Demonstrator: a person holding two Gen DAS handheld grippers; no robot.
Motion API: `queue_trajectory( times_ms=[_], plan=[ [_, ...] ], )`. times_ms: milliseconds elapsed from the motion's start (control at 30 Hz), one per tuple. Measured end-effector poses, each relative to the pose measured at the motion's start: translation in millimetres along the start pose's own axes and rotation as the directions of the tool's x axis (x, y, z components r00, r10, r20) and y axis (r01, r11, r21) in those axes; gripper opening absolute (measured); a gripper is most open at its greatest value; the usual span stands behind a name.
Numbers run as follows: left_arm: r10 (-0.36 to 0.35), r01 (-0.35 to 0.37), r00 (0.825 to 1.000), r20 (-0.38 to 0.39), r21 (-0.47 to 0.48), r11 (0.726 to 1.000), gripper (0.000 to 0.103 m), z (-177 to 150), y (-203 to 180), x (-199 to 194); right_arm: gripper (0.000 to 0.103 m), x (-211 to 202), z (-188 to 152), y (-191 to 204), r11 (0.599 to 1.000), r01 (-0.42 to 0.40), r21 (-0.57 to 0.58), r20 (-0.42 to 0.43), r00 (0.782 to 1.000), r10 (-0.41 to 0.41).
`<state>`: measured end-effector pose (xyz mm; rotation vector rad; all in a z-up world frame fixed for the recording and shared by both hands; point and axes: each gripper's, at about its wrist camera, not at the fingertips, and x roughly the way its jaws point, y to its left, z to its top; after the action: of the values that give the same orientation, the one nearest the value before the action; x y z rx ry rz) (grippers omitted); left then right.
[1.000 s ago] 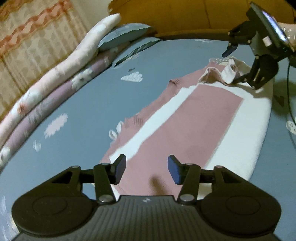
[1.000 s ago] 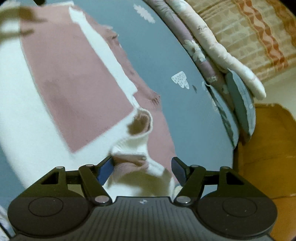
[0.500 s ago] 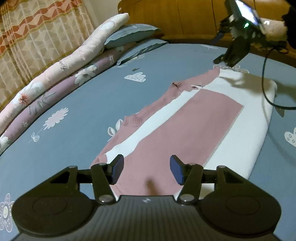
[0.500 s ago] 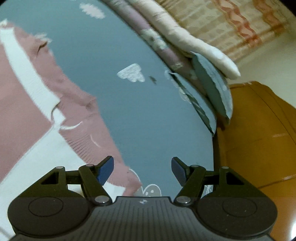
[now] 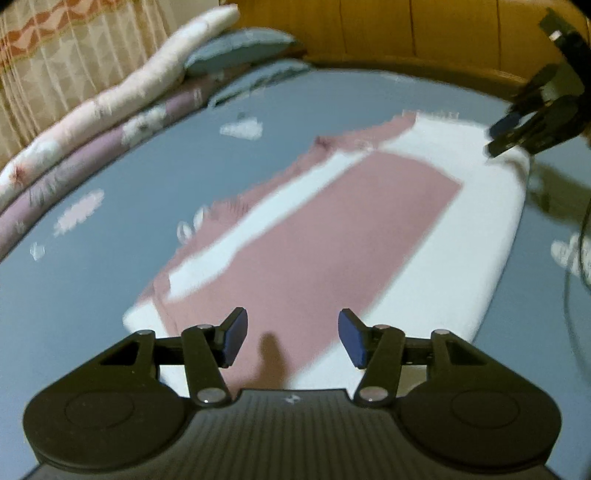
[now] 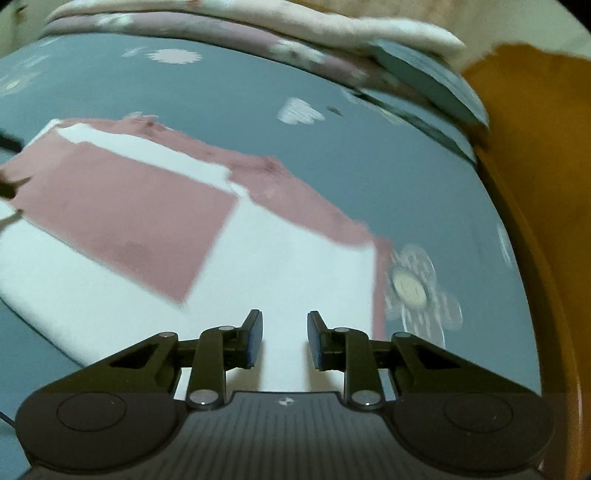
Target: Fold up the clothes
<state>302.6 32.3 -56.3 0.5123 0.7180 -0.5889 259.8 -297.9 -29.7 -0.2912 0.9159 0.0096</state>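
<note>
A pink and white garment (image 5: 332,229) lies flat in a long folded strip on the blue bedsheet (image 5: 110,177). My left gripper (image 5: 291,338) hovers open over its near end, with nothing between the fingers. In the left wrist view my right gripper (image 5: 517,136) hangs above the far right corner of the garment. The right wrist view shows the same garment (image 6: 155,221), and my right gripper (image 6: 285,338) sits over its white end with the jaws apart and empty.
Rolled quilts (image 5: 92,122) and a blue pillow (image 5: 236,51) line the left side of the bed. A wooden headboard (image 5: 406,33) stands at the far end and appears as the headboard (image 6: 539,184) at the right. A black cable (image 5: 576,273) hangs at the right.
My right gripper let go of the bunched white end, swung away, and now faces the flat garment with its jaws narrower. My left gripper stayed open over the near end.
</note>
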Motion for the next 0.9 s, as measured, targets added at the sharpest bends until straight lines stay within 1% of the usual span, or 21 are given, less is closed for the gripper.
queue_trajectory(
  times_ms=[33,100,133,233,300,367,433,533,600,667,700,767,800,833,900],
  plan=[
    [0.004,-0.004,1.000,-0.011,-0.001,1.000,0.056,-3,0,1,0.030,2,-10,-7,0.999,0.010,0.052,-0.025,1.000,-0.009],
    [0.007,-0.007,1.000,-0.007,0.004,1.000,0.056,-3,0,-4,0.029,3,-30,-23,0.988,0.041,0.149,-0.068,0.997,-0.031],
    [0.008,-0.008,1.000,-0.005,0.006,1.000,0.056,-4,0,-6,0.029,0,-38,-30,0.979,0.043,0.201,-0.075,0.997,-0.029],
    [0.013,-0.013,1.000,0.002,0.013,1.000,0.056,-4,0,-13,0.029,-19,-54,-46,0.943,0.030,0.332,-0.050,0.999,-0.015],
    [0.016,-0.016,1.000,0.007,0.018,1.000,0.056,-4,1,-18,0.030,-29,-56,-49,0.931,0.039,0.364,-0.032,0.999,-0.030],
    [-0.008,0.008,1.000,0.019,0.025,1.000,0.056,-1,-4,-20,0.029,-35,-56,-48,0.925,0.031,0.378,-0.009,1.000,-0.029],
    [-0.030,0.030,1.000,0.008,0.034,0.999,0.056,-1,-11,-18,0.029,-37,-55,-47,0.921,-0.009,0.390,0.016,1.000,0.003],
    [-0.063,0.063,0.998,-0.009,0.046,0.997,0.056,-1,-21,-13,0.029,-24,-51,-40,0.926,-0.042,0.374,0.014,0.999,0.040],
    [-0.078,0.079,0.997,-0.029,0.045,0.996,0.057,-3,-26,-10,0.030,-11,-52,-38,0.928,-0.033,0.372,-0.014,0.999,0.041],
    [-0.073,0.074,0.995,-0.064,0.011,0.997,0.057,-9,-22,-7,0.029,-7,-54,-39,0.925,-0.015,0.379,-0.037,0.999,0.031],
    [-0.073,0.073,0.996,-0.056,-0.005,0.997,0.057,-9,-19,-12,0.029,-10,-52,-38,0.929,-0.005,0.370,-0.033,0.999,0.019],
    [-0.065,0.065,0.997,-0.035,-0.013,0.998,0.057,-7,-16,-21,0.030,-24,-43,-30,0.945,0.013,0.328,-0.002,1.000,-0.013],
    [-0.060,0.060,0.998,-0.024,-0.012,0.998,0.058,-6,-15,-25,0.030,-30,-37,-24,0.951,0.000,0.308,0.023,1.000,-0.007],
    [-0.063,0.063,0.998,-0.015,-0.015,0.998,0.059,-5,-15,-28,0.031,-36,-31,-18,0.956,-0.023,0.294,0.050,0.999,0.009],
    [-0.103,0.102,0.995,-0.014,-0.029,0.994,0.059,-5,-16,-28,0.031,-36,-22,-3,0.960,-0.081,0.269,0.075,0.995,0.063]
  ],
)
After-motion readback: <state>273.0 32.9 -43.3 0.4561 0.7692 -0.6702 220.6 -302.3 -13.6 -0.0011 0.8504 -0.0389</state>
